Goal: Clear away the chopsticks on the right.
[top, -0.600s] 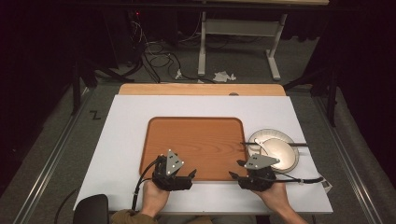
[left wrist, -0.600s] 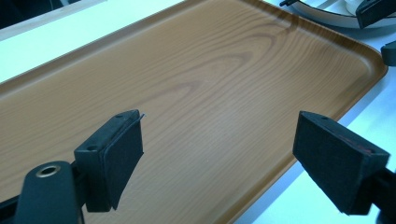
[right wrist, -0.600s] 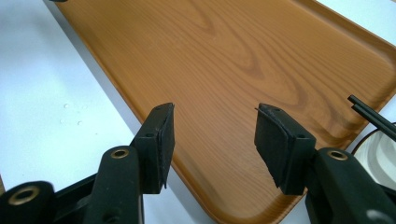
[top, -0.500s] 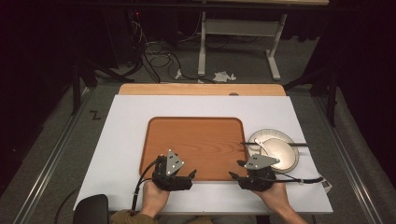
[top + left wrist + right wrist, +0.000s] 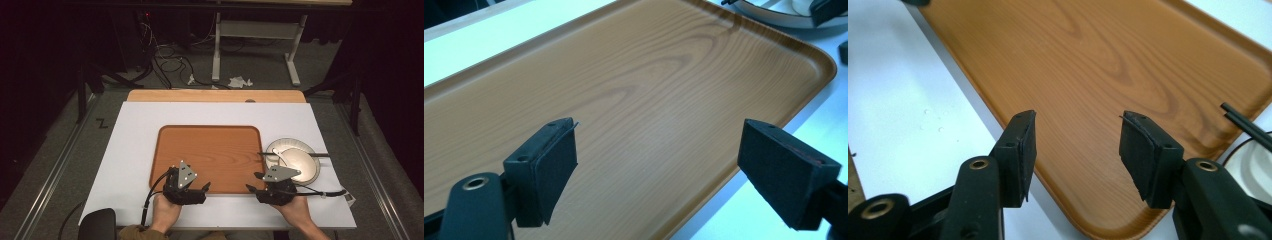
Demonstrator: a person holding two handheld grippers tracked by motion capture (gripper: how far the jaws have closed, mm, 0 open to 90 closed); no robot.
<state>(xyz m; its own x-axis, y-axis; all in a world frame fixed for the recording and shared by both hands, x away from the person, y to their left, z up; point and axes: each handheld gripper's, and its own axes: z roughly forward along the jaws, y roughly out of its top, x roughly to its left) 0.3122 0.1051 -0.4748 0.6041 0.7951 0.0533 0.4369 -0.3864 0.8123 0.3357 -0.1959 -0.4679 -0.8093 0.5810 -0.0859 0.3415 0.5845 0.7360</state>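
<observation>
A wood-grain tray (image 5: 210,150) lies empty in the middle of the white table (image 5: 135,150). My left gripper (image 5: 197,181) hovers at the tray's near left edge, its jaws wide open with nothing between them; in the left gripper view (image 5: 656,170) they frame the tray (image 5: 634,75). My right gripper (image 5: 254,182) sits at the tray's near right corner, also open and empty; in the right gripper view (image 5: 1075,150) its jaws stand over the tray's (image 5: 1108,50) rim. A hand holds each gripper from the table's near edge.
A white plate (image 5: 292,160) rests just right of the tray, with black chopsticks (image 5: 295,154) laid across it; the chopsticks (image 5: 1248,125) and plate (image 5: 1258,170) edge into the right gripper view. A wooden board (image 5: 215,96) borders the table's far side.
</observation>
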